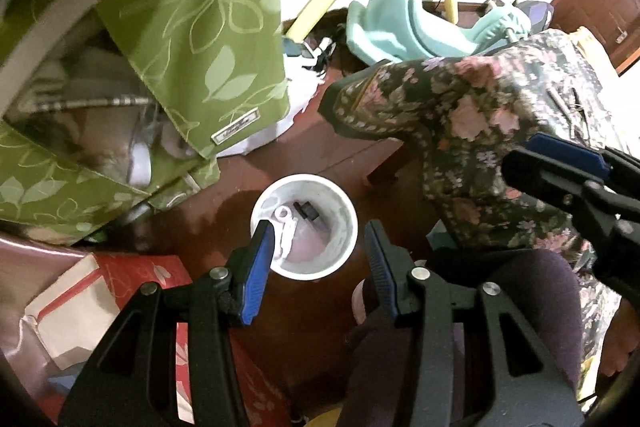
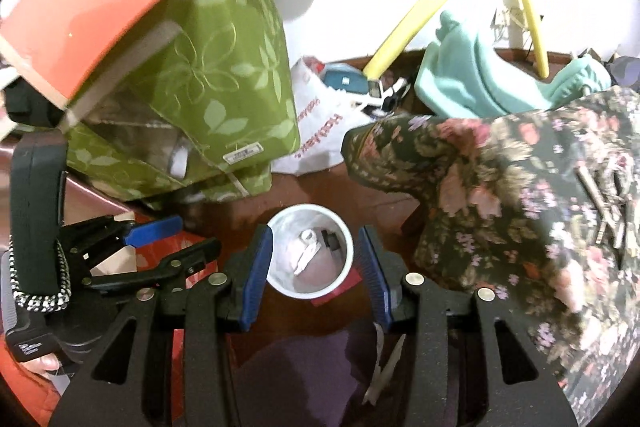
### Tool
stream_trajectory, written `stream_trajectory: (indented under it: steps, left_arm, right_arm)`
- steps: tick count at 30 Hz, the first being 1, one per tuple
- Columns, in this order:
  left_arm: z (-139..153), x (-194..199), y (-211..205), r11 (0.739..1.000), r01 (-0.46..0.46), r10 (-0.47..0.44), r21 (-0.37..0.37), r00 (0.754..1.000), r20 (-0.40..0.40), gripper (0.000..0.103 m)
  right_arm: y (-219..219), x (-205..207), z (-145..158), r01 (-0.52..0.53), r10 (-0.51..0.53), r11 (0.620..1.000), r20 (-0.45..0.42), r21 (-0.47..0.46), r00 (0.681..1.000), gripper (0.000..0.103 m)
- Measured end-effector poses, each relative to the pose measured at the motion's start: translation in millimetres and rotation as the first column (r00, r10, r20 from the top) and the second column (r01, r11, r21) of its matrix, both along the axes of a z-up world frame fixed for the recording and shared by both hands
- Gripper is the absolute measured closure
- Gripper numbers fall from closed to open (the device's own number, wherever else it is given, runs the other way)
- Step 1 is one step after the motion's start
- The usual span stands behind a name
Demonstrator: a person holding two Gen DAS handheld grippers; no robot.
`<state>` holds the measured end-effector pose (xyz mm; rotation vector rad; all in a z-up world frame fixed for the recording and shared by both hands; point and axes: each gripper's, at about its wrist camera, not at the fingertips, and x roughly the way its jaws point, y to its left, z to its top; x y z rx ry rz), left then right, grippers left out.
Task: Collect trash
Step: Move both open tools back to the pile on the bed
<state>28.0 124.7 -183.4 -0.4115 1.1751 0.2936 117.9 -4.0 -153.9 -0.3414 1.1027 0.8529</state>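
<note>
Both grippers, left [image 1: 318, 241] and right [image 2: 316, 253], part-open and empty above cup [image 1: 304, 227]; scraps [image 1: 286, 227] inside cup.

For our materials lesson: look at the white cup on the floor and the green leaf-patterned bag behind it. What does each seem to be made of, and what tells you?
White cup: probably plastic, possibly coated paper; smooth, thin rolled rim, stained matt inside, holding small white and black scraps.
Green leaf-patterned bag: woven fabric, slight sheen; it folds softly and has stitched edges and a sewn label.
</note>
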Motion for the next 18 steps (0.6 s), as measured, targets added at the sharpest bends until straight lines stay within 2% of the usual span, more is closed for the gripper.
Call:
stream_trajectory:
  steps: [11, 18]
  left_arm:
    - [50.3, 28.0, -57.7, 0.992, 0.101, -0.106, 0.074, 0.993, 0.06, 0.057]
    - [71.4, 59.8, -109.7, 0.978, 0.186, -0.195, 0.096, 0.976, 0.094, 0.057]
  right_arm:
    - [-74.4, 11.5, 49.8, 0.115, -0.127, 0.988, 0.123, 0.101, 0.984, 0.062]
    - [-143.2, 37.4, 65.0, 0.213, -0.232, 0.968, 0.141, 0.134, 0.963, 0.062]
